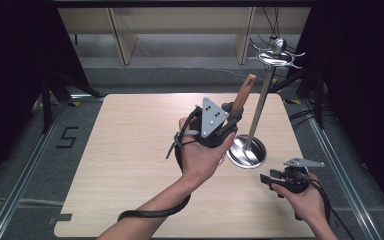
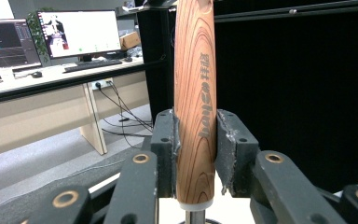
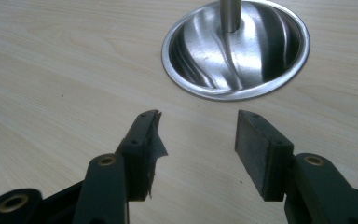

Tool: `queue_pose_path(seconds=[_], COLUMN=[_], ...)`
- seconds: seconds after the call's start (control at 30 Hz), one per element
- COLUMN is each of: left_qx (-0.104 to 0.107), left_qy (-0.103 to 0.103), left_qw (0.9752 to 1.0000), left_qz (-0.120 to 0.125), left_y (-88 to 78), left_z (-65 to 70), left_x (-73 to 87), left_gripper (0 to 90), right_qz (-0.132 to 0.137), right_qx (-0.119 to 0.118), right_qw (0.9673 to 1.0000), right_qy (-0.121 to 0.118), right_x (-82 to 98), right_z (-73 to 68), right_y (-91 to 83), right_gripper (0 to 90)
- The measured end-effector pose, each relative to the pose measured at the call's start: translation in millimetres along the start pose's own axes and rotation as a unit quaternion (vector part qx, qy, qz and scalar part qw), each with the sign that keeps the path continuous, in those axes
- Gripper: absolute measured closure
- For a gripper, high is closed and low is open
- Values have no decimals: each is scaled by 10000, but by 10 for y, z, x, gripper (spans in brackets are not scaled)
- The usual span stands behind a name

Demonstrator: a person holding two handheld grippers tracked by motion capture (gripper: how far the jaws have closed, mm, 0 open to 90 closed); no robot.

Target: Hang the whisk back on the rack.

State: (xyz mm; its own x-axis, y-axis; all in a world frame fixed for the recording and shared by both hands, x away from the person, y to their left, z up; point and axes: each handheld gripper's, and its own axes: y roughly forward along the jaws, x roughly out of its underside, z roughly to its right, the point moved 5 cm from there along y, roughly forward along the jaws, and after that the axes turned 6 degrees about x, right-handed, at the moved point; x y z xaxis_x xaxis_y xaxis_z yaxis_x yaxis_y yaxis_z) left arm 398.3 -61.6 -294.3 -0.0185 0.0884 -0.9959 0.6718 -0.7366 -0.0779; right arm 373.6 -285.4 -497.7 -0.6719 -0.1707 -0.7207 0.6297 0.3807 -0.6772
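Nearest, the right tool (image 3: 198,135) idles low over the worktop (image 1: 130,165), jaws apart and holding nothing, just short of the steel base (image 3: 235,51) of the rack (image 1: 260,107). Farther in, the left tool (image 1: 228,120) is raised and clamped on a utensil's wooden handle (image 2: 195,107) — the handle tilts up toward the rack's hooks (image 1: 276,57). The step looks like hanging the utensil; next it likely calls for lifting the handle's end to a hook — without knocking the post.

A light wooden table (image 1: 130,150) stands on grey floor (image 1: 25,145) between metal rails. Black curtains (image 1: 10,60) flank it. Beyond, a desk (image 2: 32,81) carries lit monitors (image 2: 81,32).
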Motion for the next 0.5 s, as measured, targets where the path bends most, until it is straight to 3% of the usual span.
queue_pose_path(seconds=[0.07, 0.1, 0.5], left_qx=[-1, 12, 44], left_qy=[-11, -10, -21], left_qw=[10000, 10000, 10000], left_qz=[26, 33, 38], left_y=[6, 13, 55], left_z=[5, 12, 41], left_x=[-14, -28, -52], left_gripper=[697, 697, 697], right_qz=[-45, -41, -95], right_qx=[21, 20, 83], right_qw=[10000, 9997, 9998], right_qy=[54, 226, 134], right_x=[4, 7, 8], right_z=[-2, -32, -5], right_y=[-4, -5, -21], right_gripper=[502, 501, 501])
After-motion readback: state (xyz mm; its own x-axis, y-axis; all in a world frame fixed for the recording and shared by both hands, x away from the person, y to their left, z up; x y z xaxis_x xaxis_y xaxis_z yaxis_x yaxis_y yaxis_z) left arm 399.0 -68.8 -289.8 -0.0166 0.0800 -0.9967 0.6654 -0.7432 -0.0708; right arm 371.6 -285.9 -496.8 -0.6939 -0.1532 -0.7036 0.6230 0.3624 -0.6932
